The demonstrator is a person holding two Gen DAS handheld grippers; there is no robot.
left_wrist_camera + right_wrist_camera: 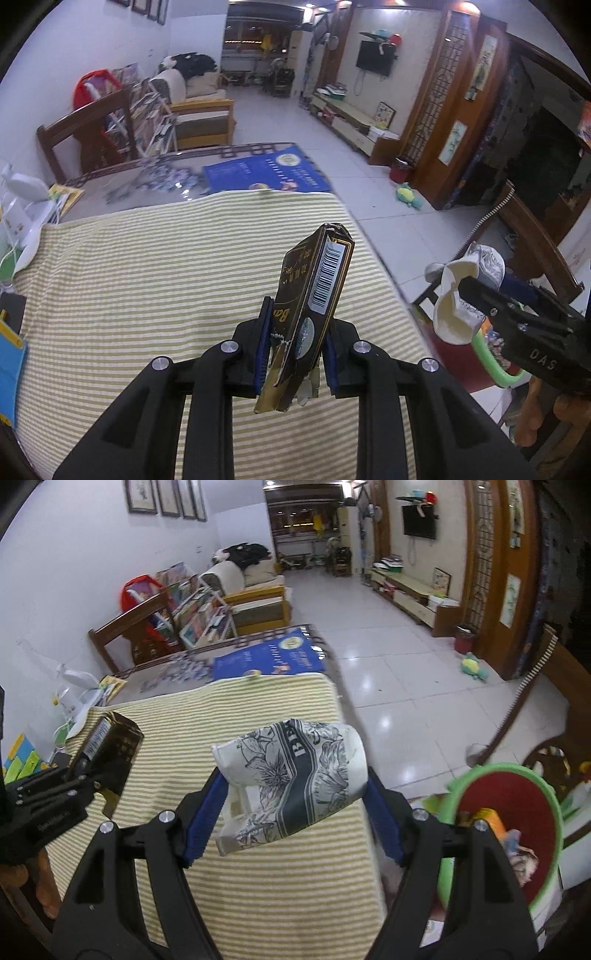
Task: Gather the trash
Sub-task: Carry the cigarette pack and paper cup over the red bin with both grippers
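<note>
My left gripper (pixel 295 325) is shut on a crushed black and gold box (pixel 312 306) with a barcode, held upright above the striped cloth (pixel 147 295). My right gripper (pixel 295 797) is shut on a crumpled paper cup (pixel 291 779) with a flower print, held over the cloth's right side. In the left wrist view the cup (pixel 458 306) and right gripper show beyond the table's right edge. In the right wrist view the box (pixel 107 746) and left gripper show at the left. A red bin with a green rim (pixel 506 812) holding some trash stands low at the right.
A blue poster (pixel 266 170) and puzzle pieces lie on the table past the cloth. Wooden chairs stand at the far left (pixel 88 125) and at the right (pixel 528 229). Papers and toys crowd the table's left edge (pixel 22 206). Tiled floor lies beyond, with a plush toy (pixel 408 194).
</note>
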